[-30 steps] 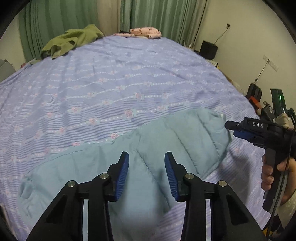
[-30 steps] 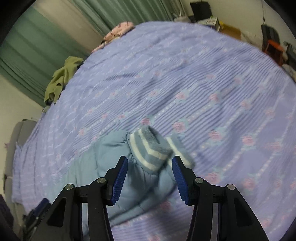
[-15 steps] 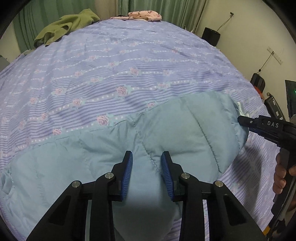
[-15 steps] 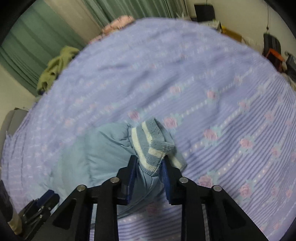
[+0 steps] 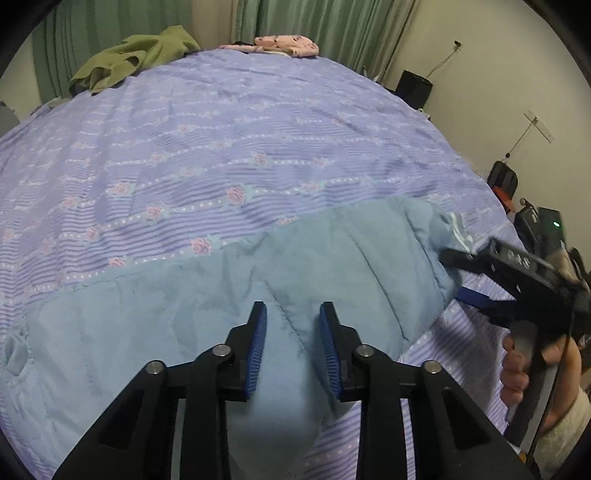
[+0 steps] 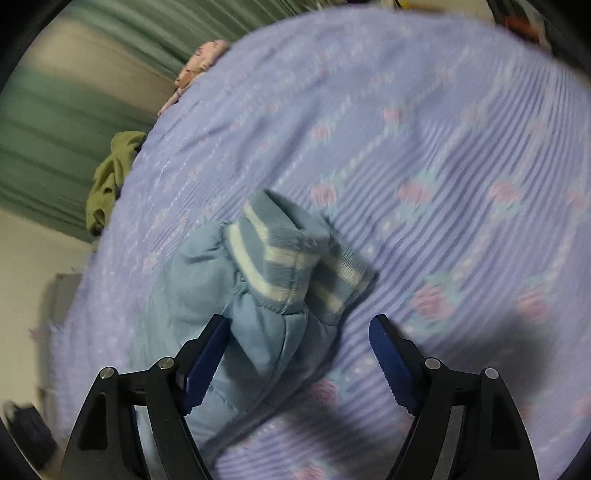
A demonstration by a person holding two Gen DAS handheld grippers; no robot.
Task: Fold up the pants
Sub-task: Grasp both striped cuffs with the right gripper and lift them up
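Observation:
Light blue padded pants (image 5: 207, 302) lie across the near part of a purple flowered bedspread (image 5: 258, 140). My left gripper (image 5: 291, 347) has its blue pads narrowly apart around a raised fold of the pants, pinching the cloth. My right gripper (image 6: 299, 365) is wide open over the pant leg end, whose blue and white striped cuff (image 6: 291, 258) stands up between the fingers. In the left wrist view the right gripper (image 5: 480, 280) shows at the right, by the pants' end (image 5: 436, 236).
A green garment (image 5: 129, 62) and a pink garment (image 5: 284, 44) lie at the far edge of the bed by green curtains (image 5: 332, 26). A black speaker (image 5: 413, 88) and other gear (image 5: 546, 225) stand along the right wall.
The right gripper closed on the striped cuff half a second ago and has now opened wide, letting it go. The left gripper closed in on the pants fold and holds it.

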